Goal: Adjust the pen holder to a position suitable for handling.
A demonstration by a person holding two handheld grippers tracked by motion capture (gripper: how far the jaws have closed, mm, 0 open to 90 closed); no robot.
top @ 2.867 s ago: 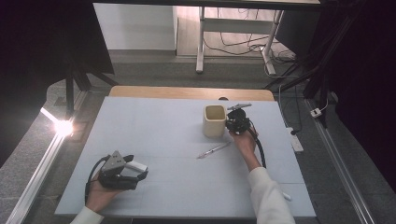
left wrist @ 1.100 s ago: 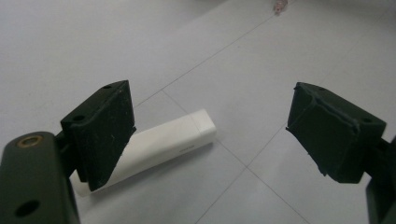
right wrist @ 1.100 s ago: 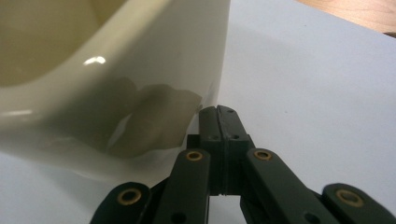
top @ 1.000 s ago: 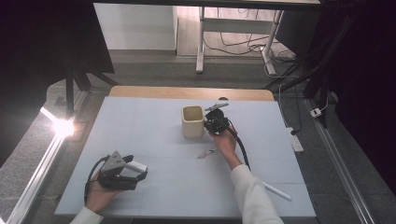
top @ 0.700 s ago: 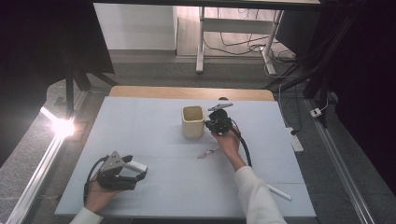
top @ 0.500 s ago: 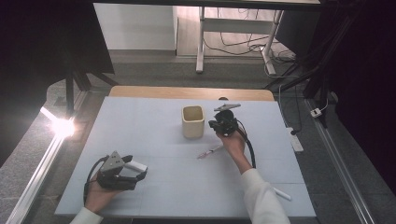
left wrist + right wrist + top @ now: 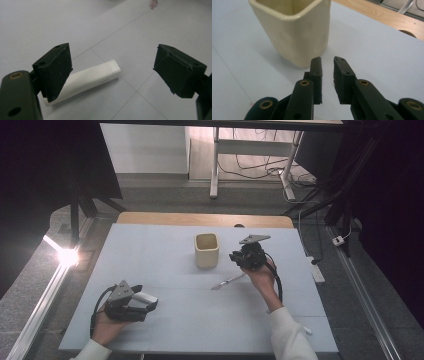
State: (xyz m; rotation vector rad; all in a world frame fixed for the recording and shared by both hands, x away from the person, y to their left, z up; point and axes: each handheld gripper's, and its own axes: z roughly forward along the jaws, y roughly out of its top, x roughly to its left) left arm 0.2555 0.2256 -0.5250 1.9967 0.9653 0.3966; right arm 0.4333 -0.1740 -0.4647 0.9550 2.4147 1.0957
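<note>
Right gripper (image 7: 327, 60): my jaws stand a narrow gap apart with nothing between them. They have just been opening, and the gap is empty. In the high view this gripper (image 7: 236, 258) sits just beside the cream square cup (image 7: 206, 249), at the cup's 3 o'clock, not touching it. In the right gripper view the cup (image 7: 294, 30) stands upright at 11 o'clock from my jaw tips, close but apart.

Left gripper (image 7: 110, 72): my jaws stand wide open and grip nothing. A white capped tube (image 7: 87, 77), possibly a marker or glue stick, lies flat on the table between them, its near end passing behind the left pad (image 7: 56, 70); whether that pad touches it I cannot tell. In the high view this gripper (image 7: 147, 301) rests at the table's 7 o'clock corner, with the tube (image 7: 145, 297) at its tips.

A pen (image 7: 228, 281) lies on the pale blue table (image 7: 165, 250) at 5 o'clock from the cup, just below my right hand (image 7: 262, 276). A second white stick (image 7: 306, 330) lies at the table's near right edge, partly hidden by my sleeve.

Judgement: the cup appears placed and released; the step in hand is the turn to loose items. The next move calls for lowering my right gripper over the pen, jaws spread across its thin barrel, then closing squarely so it does not roll away.
</note>
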